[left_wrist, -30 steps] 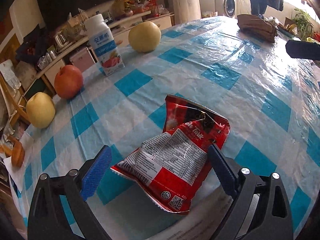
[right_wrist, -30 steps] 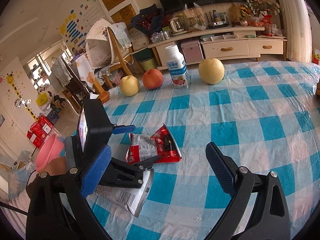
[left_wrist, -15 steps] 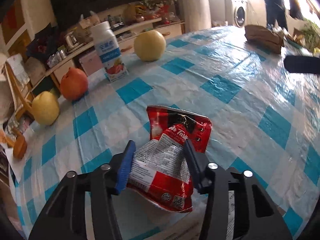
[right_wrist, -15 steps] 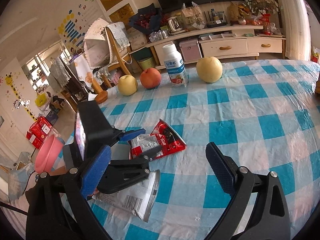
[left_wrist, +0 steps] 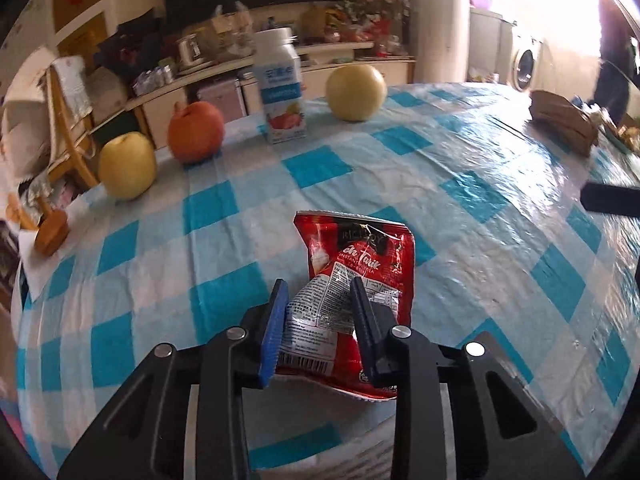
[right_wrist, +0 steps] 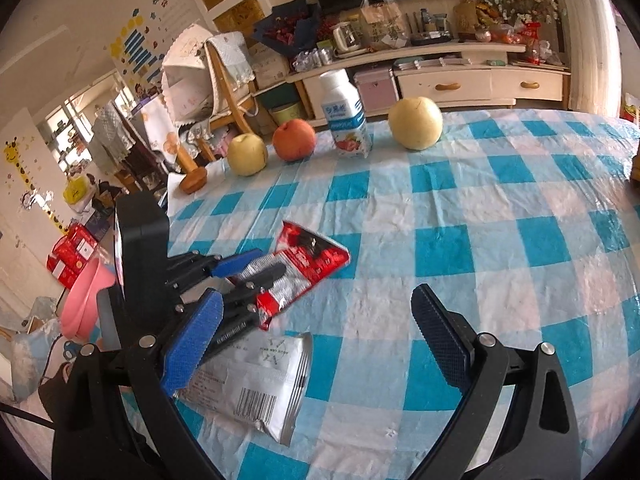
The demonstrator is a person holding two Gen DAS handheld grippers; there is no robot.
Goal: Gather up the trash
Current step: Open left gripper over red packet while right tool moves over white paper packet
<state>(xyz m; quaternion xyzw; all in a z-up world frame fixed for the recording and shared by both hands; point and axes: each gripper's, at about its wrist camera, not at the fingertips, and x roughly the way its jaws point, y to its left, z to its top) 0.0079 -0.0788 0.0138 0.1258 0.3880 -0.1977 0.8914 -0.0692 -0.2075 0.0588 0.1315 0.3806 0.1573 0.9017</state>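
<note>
the table (left_wrist: pixel 500 208), under a blue and white checked cloth (right_wrist: pixel 480 216), fills most of both views. along its far edge stand a pale yellow pear (right_wrist: pixel 415 123), a white drink bottle (right_wrist: pixel 344 120) with a blue label, a red apple (right_wrist: pixel 294 139) and a smaller yellow apple (right_wrist: pixel 247 154), in a row and each apart from the next; a small brown wooden object (right_wrist: pixel 193 179) sits at the table edge just past the yellow apple. a brown folded item (left_wrist: pixel 562 120) lies far off to the right in the left wrist view.

the left gripper (left_wrist: pixel 320 320) is nearly closed, its blue pad and its dark pad pressed into the two sides of a red snack wrapper (left_wrist: pixel 356 264), which crumples between them near its lower, printed end. the wrapper's upper part sticks out forward past the fingertips, over the cloth; whether it rests on the cloth cannot be told. in the right wrist view the same wrapper (right_wrist: pixel 308 268) shows pinched in that gripper at the left side of the table.

the right gripper (right_wrist: pixel 320 340) is wide open and holds nothing, its blue pad at the left and dark pad at the right, hovering over the near part of the table.

a silver wrapper (right_wrist: pixel 256 384) with a barcode lies flat on the cloth near the table's near edge, just beside the red one and below the left gripper's body.
</note>
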